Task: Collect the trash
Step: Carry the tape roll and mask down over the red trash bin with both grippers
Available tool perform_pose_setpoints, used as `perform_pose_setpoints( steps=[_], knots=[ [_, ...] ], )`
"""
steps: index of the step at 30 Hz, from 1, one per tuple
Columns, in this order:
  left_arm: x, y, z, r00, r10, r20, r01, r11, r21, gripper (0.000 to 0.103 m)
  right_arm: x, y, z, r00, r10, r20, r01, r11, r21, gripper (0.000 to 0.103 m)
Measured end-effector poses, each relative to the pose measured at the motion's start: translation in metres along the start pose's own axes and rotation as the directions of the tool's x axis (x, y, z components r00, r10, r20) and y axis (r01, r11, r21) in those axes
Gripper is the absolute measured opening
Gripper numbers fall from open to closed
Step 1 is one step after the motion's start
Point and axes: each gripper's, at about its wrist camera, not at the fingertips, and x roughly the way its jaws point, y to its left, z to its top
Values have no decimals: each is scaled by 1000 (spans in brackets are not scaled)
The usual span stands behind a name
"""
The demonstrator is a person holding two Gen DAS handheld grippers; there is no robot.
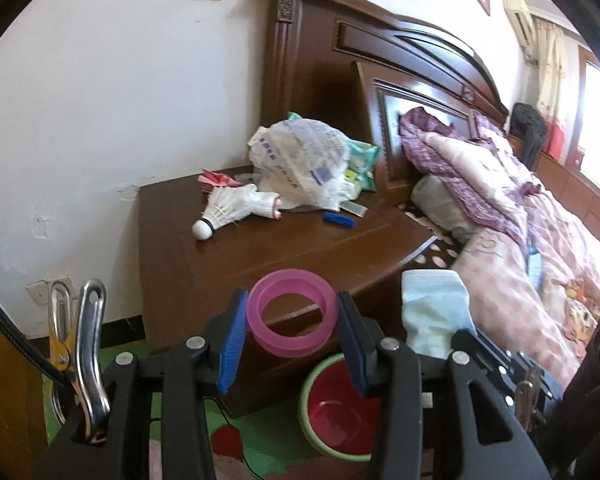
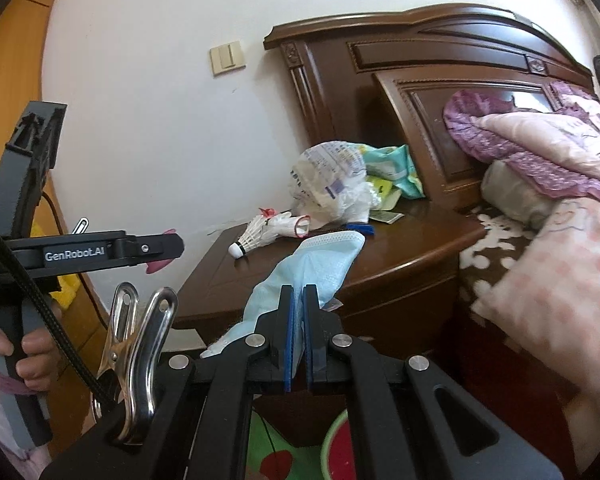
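Right, both grippers loaded, bin point(image 1: 332, 408) sits directly below.
Left gripper point(image 1: 292, 316) clamps pink ring point(image 1: 292, 312); my right gripper point(image 2: 299, 304) pinches mask point(image 2: 312, 268), its length running forward.

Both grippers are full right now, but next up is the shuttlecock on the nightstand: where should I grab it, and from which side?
Grip the shuttlecock across its feather skirt, coming down from above. It lies on its side on the nightstand, white cork tip toward the front-left edge, feathers toward the plastic bag. The skirt is the widest part; the small round cork would likely slip out of the pads.
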Motion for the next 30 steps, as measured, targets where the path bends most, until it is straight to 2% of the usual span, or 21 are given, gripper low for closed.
perform_pose_setpoints(
  steps=[8, 15, 22, 30],
  knots=[
    [-24, -23, -21, 997, -79, -25, 80, 996, 46, 45, -38, 10, -6, 1000, -24, 13, 24, 1000, -7, 5],
    [-20, -48, -47, 988, -133, -74, 140, 986, 91, 45, -51, 11, -19, 995, -98, -17, 98, 995, -33, 5],
    [1, -59, -71, 977, -170, -130, 183, 979, 94, 45, -44, -6, -37, 983, -163, -80, 161, 987, -26, 5],
    [45, -67, -87, 968, -164, -191, 184, 979, 93, 45, -27, -29, -51, 962, -224, -155, 225, 974, -15, 5]
  ],
)
